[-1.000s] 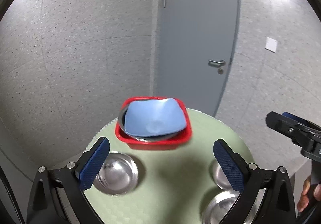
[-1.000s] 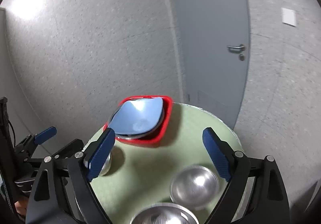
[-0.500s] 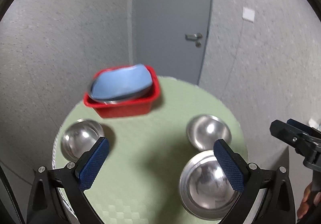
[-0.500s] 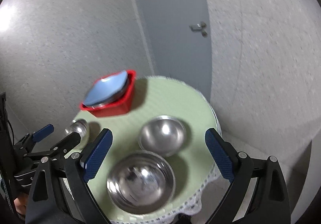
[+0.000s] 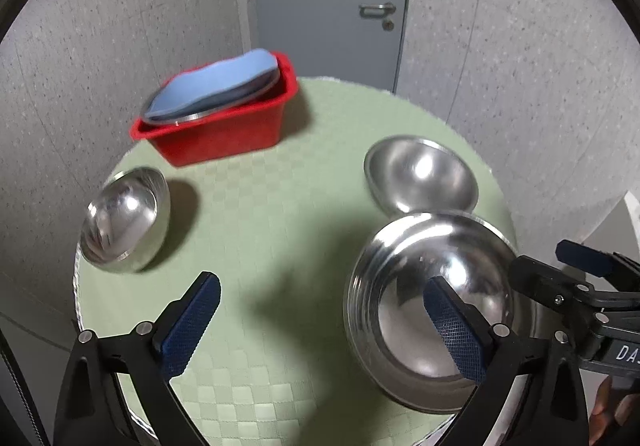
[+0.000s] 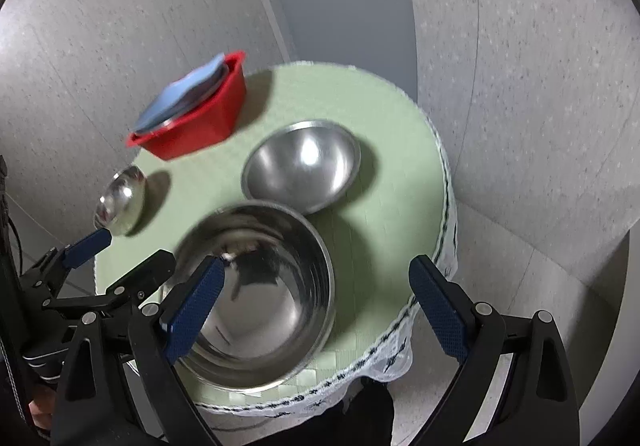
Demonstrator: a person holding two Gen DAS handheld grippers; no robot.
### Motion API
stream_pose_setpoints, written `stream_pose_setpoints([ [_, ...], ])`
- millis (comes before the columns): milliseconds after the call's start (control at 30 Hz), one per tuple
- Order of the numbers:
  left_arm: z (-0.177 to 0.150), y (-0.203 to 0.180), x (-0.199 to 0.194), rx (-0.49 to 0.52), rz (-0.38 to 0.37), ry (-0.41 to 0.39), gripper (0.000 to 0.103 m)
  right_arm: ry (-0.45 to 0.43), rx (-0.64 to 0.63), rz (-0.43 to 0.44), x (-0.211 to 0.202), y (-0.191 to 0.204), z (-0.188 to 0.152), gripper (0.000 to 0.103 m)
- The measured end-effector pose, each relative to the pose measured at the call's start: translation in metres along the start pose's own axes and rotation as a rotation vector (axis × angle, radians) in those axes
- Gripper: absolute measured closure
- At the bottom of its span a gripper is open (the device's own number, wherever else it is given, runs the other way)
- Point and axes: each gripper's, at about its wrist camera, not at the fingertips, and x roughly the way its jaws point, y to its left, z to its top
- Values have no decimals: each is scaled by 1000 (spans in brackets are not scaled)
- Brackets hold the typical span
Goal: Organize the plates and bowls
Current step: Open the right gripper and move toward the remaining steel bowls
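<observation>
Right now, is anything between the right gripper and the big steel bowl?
Nothing visible. The right gripper hangs open over the big steel bowl, its left finger over the bowl's near rim. The medium bowl sits beyond it.

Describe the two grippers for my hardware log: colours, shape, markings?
Both the left gripper and the right gripper have black angular frames with silver screws. The fingers are faced with dark blue textured pads. White lettering, "DA", partly cut off, marks the right gripper's body in the left wrist view.
</observation>
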Motion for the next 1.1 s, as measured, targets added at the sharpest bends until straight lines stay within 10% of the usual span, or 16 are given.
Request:
stream_pose_setpoints([
  [567, 47, 30, 0, -105, 50, -87, 3, -28, -75, 40, 7, 17, 60, 8],
  [1100, 37, 206, 34, -480, 295, 46, 27, 161, -360, 245, 123, 207, 105, 12],
])
